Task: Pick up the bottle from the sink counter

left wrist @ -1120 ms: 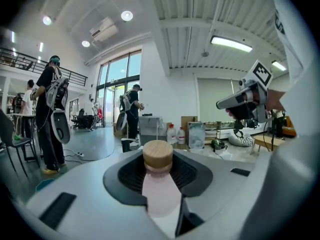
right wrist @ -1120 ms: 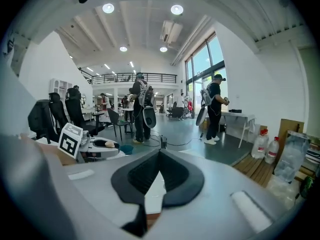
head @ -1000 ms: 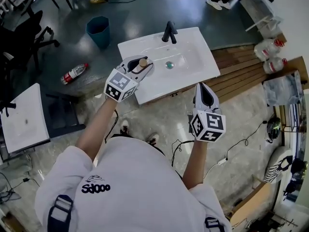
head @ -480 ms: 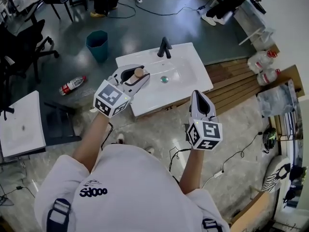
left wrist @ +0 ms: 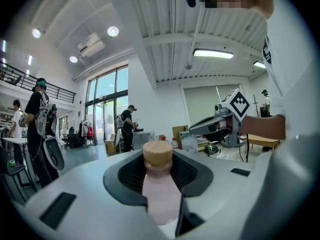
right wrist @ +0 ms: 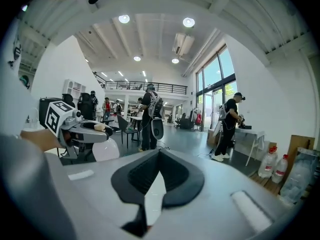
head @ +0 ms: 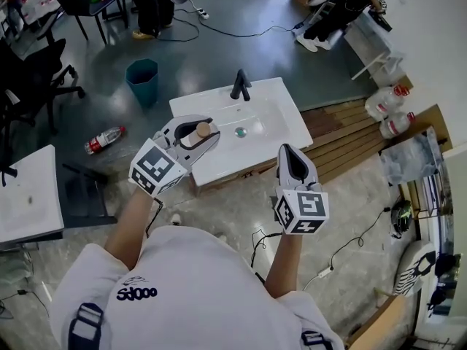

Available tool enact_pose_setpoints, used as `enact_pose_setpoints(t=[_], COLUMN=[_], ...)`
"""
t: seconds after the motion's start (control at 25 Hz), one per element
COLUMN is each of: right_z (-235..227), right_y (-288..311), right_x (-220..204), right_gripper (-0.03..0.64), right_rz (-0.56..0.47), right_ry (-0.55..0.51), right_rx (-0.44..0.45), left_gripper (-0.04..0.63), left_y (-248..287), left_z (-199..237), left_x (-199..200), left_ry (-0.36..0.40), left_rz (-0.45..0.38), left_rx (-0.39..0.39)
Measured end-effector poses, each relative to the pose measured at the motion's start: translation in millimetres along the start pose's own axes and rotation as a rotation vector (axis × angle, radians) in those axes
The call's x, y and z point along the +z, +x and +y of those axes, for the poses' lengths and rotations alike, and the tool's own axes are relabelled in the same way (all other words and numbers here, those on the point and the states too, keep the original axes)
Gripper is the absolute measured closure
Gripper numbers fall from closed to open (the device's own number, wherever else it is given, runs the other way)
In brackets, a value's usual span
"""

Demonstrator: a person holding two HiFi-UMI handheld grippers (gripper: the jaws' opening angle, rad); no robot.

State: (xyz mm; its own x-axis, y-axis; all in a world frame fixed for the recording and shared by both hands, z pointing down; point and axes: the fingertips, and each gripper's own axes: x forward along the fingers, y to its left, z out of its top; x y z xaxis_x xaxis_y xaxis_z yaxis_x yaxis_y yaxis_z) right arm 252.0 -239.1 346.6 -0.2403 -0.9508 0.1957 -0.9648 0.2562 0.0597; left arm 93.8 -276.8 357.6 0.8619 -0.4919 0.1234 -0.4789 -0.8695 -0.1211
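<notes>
**Left fingers clamped on bottle, right fingers closed and empty**

Your left gripper [head: 198, 132] has its fingers part open and pressed on both sides of the bottle [left wrist: 159, 184]. The bottle is pale pink. Its wooden cap [left wrist: 157, 154] sits out near the fingertips, and its body runs back between the dark pads toward the camera. In the head view the cap shows from above inside the fingers, over the front left edge of the white sink counter [head: 277, 133]. From that view you can't tell how far the bottle is off the counter.

Your right gripper [head: 286, 150] has its fingertips together with nothing between them. It sits in front of the counter's front right edge, over the stone floor, well apart from the left gripper.

On the counter, a black faucet [head: 239, 86] stands at the back edge and the drain [head: 240, 131] sits mid-basin.

Beyond the counter, a teal bin [head: 142, 81] stands on the floor to the left. A red-labelled plastic bottle [head: 104, 139] lies on its side near it.
</notes>
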Motion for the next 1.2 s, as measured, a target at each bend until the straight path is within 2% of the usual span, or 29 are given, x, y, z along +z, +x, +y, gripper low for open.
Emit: enact_pose_setpoints(t=[0.36,1.2], right_z=[12.3,9.1], right_y=[4.7,-3.4], right_x=[-4.4,-13.2], right_gripper=[0.606,0.606], right_rz=[0.036,0.055], right_ry=[-0.057,-0.067], right_rx=[0.025,0.032], left_gripper=[0.466,0.466], left_y=[-5.9,-2.1], left_z=[-5.6,-15.3], left_x=[5.4,-1.1], left_ry=[0.008,-0.024], left_rz=[-0.009,0.014], left_rx=[-0.023,-0.024])
